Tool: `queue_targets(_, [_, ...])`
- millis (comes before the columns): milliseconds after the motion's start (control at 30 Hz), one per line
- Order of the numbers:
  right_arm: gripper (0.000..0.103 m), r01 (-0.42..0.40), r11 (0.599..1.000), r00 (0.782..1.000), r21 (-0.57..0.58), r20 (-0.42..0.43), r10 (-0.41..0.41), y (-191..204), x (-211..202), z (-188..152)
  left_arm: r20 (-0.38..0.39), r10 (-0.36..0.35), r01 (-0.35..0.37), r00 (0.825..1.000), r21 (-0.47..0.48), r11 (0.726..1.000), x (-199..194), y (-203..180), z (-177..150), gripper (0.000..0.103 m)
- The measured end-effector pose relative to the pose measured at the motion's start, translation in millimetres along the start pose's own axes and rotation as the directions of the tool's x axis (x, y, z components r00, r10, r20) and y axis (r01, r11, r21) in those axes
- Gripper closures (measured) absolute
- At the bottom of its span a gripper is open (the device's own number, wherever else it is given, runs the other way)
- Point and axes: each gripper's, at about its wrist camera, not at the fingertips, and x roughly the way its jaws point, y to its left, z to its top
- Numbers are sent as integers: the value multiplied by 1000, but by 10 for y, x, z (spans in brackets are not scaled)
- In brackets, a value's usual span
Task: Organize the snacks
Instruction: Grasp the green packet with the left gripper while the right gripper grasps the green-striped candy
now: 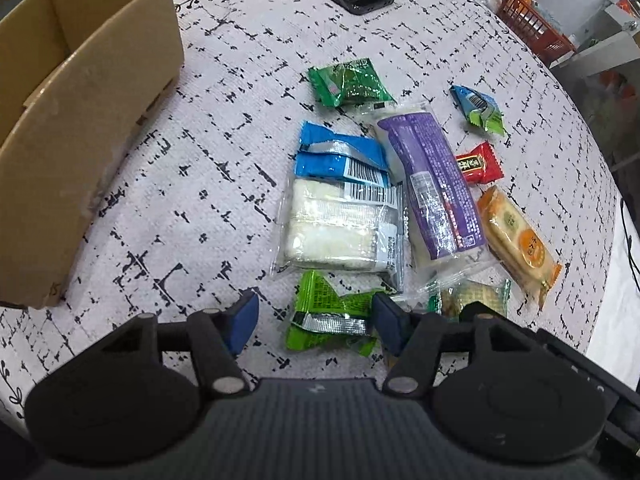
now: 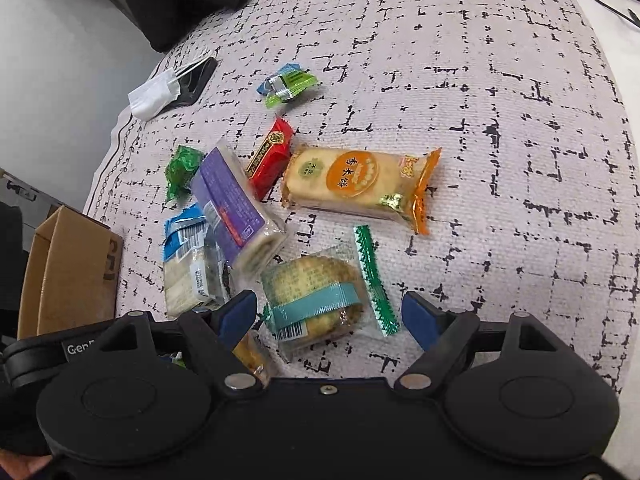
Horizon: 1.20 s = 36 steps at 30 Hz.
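Straddling the light-green packet, the left tool gapes, pads not yet pressing; the right tool gapes around the clear-wrapped biscuit, readying pickups.

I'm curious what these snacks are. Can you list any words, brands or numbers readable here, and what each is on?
"Gen": white lettering, cut off, on the black tongs body.
"香米饼": orange circle on the orange cracker packet.
Dark letters on the cardboard box: unclear.
Purple packet, red candy, barcoded packs: print too small or blurred.
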Motion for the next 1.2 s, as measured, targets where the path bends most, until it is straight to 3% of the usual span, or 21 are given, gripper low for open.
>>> queue_targets(200, [30, 32, 998, 999, -45, 3, -32, 56, 21, -25, -11, 0, 0, 1000, 5, 1000, 64, -30, -27, 46])
queue_targets(267, [39, 37, 998, 999, -44, 13, -36, 47, 0, -23, -8, -15, 15, 1000, 10, 1000, 76, -43, -36, 57])
queue_targets(300, [40, 36, 999, 999, -37, 15, -35, 35, -13, -23, -9, -25, 25, 1000, 13, 1000, 75, -52, -33, 58])
queue_targets(367, [57, 39, 999, 999, -21, 23, -38, 1, -46, -15, -10, -16, 17, 1000, 20, 1000, 46, -69, -31, 59])
queue_targets(633, [85, -20, 998, 1000, 66, 18, 19, -141, -188, 5, 3, -38, 38, 999, 23, 999, -172, -19, -61, 60])
queue_targets(1200, [96, -30, 998, 999, 61, 28, 28, -64, -580, -48, 35, -86, 86, 996, 5, 996, -505, 105, -63, 61])
